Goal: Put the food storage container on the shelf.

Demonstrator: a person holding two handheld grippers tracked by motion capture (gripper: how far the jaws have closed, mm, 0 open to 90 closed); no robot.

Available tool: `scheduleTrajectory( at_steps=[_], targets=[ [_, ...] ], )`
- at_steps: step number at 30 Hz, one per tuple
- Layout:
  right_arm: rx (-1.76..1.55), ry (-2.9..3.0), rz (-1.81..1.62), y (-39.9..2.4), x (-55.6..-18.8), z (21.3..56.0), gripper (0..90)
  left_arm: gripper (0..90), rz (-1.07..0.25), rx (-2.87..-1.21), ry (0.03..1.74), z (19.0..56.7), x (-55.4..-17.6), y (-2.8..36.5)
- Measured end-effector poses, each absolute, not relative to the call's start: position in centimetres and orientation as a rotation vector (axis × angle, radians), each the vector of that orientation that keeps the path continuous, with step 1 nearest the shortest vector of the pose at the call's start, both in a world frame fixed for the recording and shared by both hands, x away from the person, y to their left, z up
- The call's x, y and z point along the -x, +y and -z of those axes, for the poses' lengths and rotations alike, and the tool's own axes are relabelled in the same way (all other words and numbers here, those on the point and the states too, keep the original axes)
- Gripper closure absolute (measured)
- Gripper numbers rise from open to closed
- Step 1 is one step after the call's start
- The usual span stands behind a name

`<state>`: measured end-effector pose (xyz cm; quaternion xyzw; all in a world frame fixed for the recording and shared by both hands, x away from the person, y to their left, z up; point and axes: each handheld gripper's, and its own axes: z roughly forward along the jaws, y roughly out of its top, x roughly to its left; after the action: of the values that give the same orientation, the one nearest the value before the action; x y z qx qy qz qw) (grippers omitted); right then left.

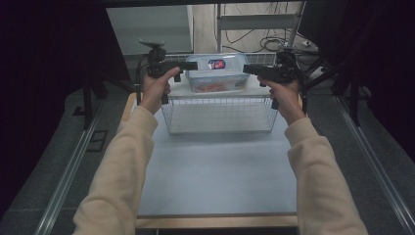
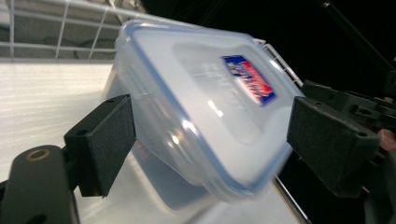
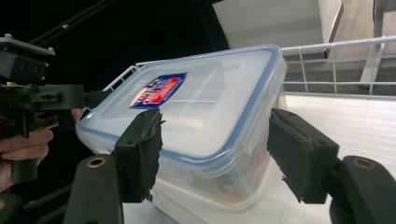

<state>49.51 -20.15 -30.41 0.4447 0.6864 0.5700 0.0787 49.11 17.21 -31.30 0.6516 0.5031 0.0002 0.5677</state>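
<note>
A clear plastic food box (image 1: 217, 73) with a blue-rimmed lid and a red and blue label stands on the white top of a wire rack (image 1: 220, 115). Something orange lies inside it. My left gripper (image 1: 192, 65) is at the box's left end. In the left gripper view the box (image 2: 201, 107) sits between the open left gripper's (image 2: 212, 140) pads (image 2: 105, 142), which do not press on it. My right gripper (image 1: 247, 69) is at the right end. Its view shows the box (image 3: 205, 107) between the open right gripper's (image 3: 217, 156) pads (image 3: 299, 161), with a gap beside one pad.
The rack stands at the far end of a pale grey table (image 1: 220, 171), with a wire rail (image 3: 336, 46) behind the box. Black stands (image 1: 88, 93) flank the table, metal floor rails (image 1: 68, 171) run along both sides, and dark curtains hang left and right.
</note>
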Motion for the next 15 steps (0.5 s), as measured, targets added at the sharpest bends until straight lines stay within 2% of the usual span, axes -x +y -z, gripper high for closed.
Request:
scheduleTrajectory(
  at_steps=[6,15],
  targets=[
    [-1.289,2.082,-1.691,-21.3,-47.5,30.1,32.7,15.8,-0.103,-1.61,1.102,30.6,-45.3,17.2],
    [-1.18,2.164,-1.668,-22.2,-43.0,30.8,30.2,16.8,-0.13,-1.678,1.007,32.0,-38.8,16.0]
  ],
)
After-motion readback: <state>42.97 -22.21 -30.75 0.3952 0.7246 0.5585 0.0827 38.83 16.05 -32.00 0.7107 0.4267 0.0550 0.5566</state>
